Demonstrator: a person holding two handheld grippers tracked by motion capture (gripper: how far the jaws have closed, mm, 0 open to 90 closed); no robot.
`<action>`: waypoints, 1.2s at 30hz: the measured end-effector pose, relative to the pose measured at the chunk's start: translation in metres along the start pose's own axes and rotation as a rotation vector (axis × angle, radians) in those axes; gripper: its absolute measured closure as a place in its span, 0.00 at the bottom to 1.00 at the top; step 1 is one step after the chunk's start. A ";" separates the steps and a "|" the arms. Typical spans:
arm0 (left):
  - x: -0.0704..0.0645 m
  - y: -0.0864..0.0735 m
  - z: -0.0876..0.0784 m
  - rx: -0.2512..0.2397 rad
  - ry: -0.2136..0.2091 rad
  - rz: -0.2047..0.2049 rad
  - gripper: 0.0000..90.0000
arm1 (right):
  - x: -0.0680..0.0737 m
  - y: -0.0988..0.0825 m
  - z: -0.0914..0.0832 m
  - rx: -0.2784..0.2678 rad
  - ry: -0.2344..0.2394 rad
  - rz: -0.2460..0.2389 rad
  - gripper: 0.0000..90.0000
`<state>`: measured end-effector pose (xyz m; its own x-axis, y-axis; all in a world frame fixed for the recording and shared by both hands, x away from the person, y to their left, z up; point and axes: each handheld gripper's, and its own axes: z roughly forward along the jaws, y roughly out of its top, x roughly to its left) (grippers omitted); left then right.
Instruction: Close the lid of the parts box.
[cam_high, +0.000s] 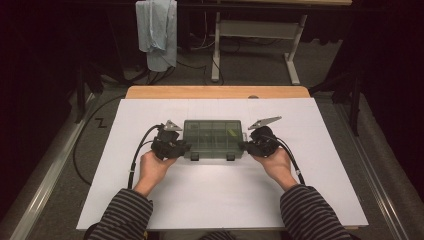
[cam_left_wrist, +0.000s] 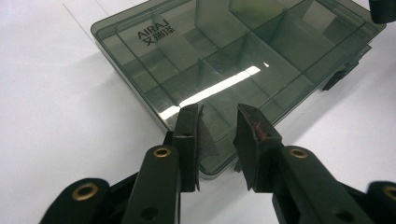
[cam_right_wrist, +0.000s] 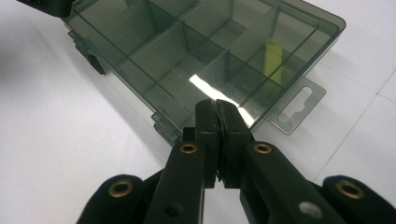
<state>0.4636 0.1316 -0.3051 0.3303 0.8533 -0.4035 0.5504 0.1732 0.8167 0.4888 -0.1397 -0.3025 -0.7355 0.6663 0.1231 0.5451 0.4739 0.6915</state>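
A smoky see-through compartment box (cam_high: 214, 136) lies shut in the middle of the white table. A small yellow-green piece (cam_right_wrist: 273, 53) sits in one of its compartments. My left gripper (cam_high: 183, 148) is at the box's left end. In the left gripper view its jaws (cam_left_wrist: 218, 112) stand apart over the box's edge (cam_left_wrist: 219, 165), and nothing is pinched between them. My right gripper (cam_high: 245, 146) is at the box's right end. Its jaws (cam_right_wrist: 217, 103) are pressed together with nothing between them, tips at the edge of the box (cam_right_wrist: 187, 60) beside the hang tab (cam_right_wrist: 299, 105).
The white sheet (cam_high: 220, 195) covers the table, with a wooden strip (cam_high: 215, 92) at its far edge. Two dark latches (cam_high: 194, 156) sit on the box's near side. A pale cloth (cam_high: 159, 30) hangs behind the table beside a white desk frame (cam_high: 260, 30).
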 end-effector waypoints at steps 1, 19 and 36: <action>0.000 0.000 0.000 0.000 -0.001 0.001 0.78 | 0.000 0.000 0.001 0.001 0.001 0.000 1.00; -0.001 0.003 -0.009 -0.038 -0.011 -0.015 0.68 | -0.004 -0.001 -0.012 -0.035 0.010 0.004 0.96; 0.004 0.011 -0.040 -0.138 -0.001 -0.039 0.50 | -0.012 -0.010 -0.041 -0.114 -0.008 0.020 0.85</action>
<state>0.4406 0.1561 -0.2812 0.3115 0.8441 -0.4365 0.4523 0.2723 0.8493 0.4756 -0.1759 -0.2817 -0.7213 0.6797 0.1329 0.5105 0.3921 0.7653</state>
